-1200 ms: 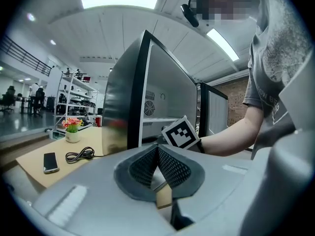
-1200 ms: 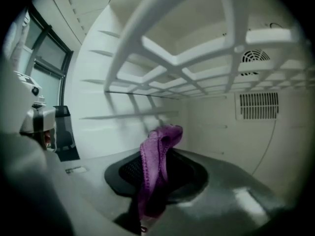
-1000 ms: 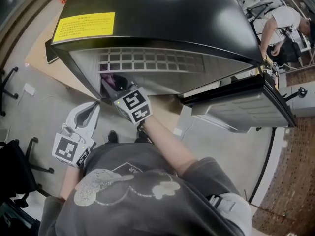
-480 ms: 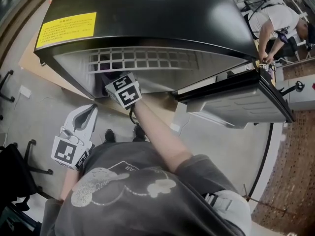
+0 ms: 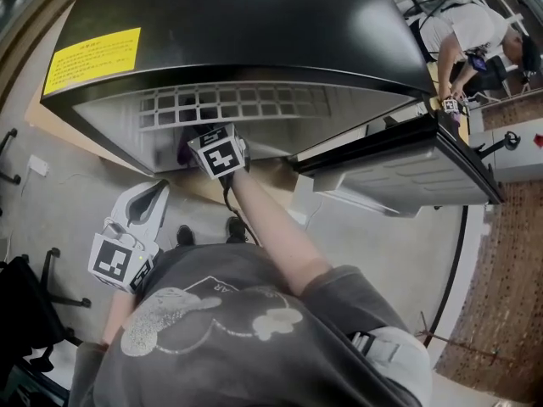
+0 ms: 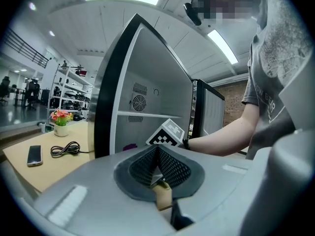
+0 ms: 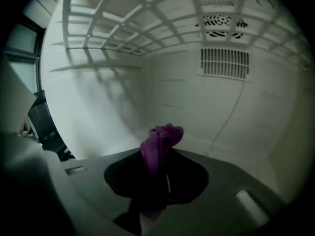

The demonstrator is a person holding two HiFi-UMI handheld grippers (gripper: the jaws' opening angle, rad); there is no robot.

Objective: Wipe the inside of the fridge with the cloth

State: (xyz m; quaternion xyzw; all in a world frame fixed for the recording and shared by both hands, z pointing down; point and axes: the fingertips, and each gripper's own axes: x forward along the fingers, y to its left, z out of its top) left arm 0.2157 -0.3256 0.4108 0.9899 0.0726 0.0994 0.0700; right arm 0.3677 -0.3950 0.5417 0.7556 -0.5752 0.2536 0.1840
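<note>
Purple cloth (image 7: pixel 162 135) is clamped upright in the right hand-held gripper (image 7: pixel 163 165), inside the fridge (image 5: pixel 254 32). The rear wall (image 7: pixel 206 107) lies straight ahead, apparently not touching. The left hand-held gripper (image 6: pixel 158 162) hangs outside, jaws together, empty.

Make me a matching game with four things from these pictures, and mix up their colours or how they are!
Things:
1. cloth
2. sticker
3. left tool
4. fridge door

Matches:
A. yellow
B. shut, with nothing in it
C. purple
D. swung open

Pairs: 1-C, 2-A, 3-B, 4-D
</note>
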